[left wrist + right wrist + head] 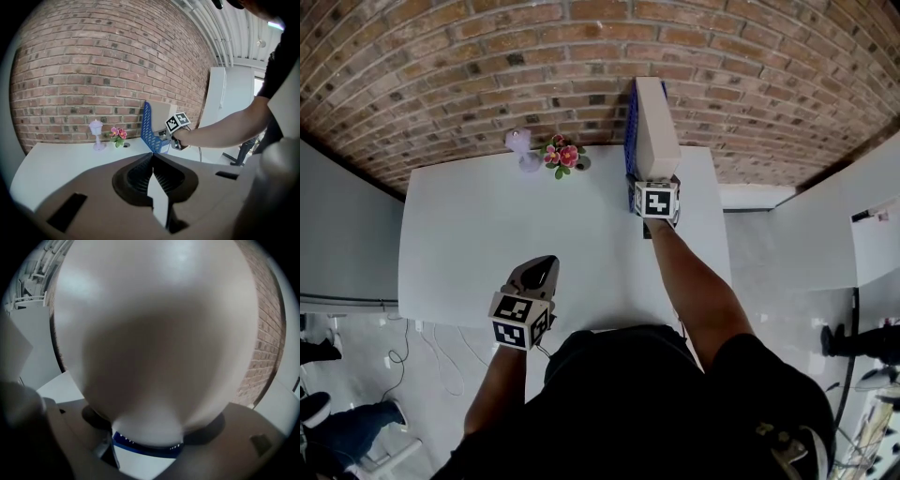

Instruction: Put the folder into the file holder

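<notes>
Folder (654,127) stands upright in the blue file holder (631,141), its near end right between the right gripper's (146,441) wide-spread jaws. They don't seem to pinch it, guessing because the holder props it up. Left gripper (153,161) is closed and empty, well back. No readable text, just patterned marker cubes (656,200).
</notes>
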Demonstrator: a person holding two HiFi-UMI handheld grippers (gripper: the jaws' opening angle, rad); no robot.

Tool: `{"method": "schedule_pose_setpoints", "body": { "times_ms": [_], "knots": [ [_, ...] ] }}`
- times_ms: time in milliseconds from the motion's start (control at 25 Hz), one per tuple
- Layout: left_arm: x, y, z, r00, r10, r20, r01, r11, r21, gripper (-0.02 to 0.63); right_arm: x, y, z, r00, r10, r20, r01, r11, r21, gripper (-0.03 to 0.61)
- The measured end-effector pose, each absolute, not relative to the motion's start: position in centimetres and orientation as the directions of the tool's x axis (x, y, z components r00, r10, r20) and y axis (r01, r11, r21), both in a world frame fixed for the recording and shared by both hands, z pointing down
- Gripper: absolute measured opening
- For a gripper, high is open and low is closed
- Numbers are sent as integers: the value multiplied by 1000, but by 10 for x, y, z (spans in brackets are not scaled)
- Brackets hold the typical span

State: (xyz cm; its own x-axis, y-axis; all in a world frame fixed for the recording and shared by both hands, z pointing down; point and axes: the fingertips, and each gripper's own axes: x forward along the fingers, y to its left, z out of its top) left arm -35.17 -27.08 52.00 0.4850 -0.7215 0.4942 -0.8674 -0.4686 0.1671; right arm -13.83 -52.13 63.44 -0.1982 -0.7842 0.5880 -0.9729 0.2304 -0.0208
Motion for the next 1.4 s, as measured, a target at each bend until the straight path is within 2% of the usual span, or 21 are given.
{"method": "schedule_pose_setpoints", "body": {
  "times_ms": [520,800,880,1080,1400],
  "knots": [
    [-364,-274,525,444,-742,503,-893,-411,181,5,-125,-467,638,-264,-666,698,-936,353,-17,428],
    [-310,-272,533,513,-685,518,-851,-482,206,5,-122,-400,622,-402,-522,753,-835,546,-68,408],
    [-294,-272,533,532,-668,520,-838,-504,209,5,-132,-379,608,-460,-480,747,-778,623,-78,375],
    [-250,-266,518,584,-662,470,-799,-569,192,5,-140,-331,550,-593,-531,606,-690,723,-42,269],
    [-218,-266,490,647,-641,413,-749,-636,187,5,-119,-296,471,-670,-651,356,-721,686,-102,154]
  ]
}}
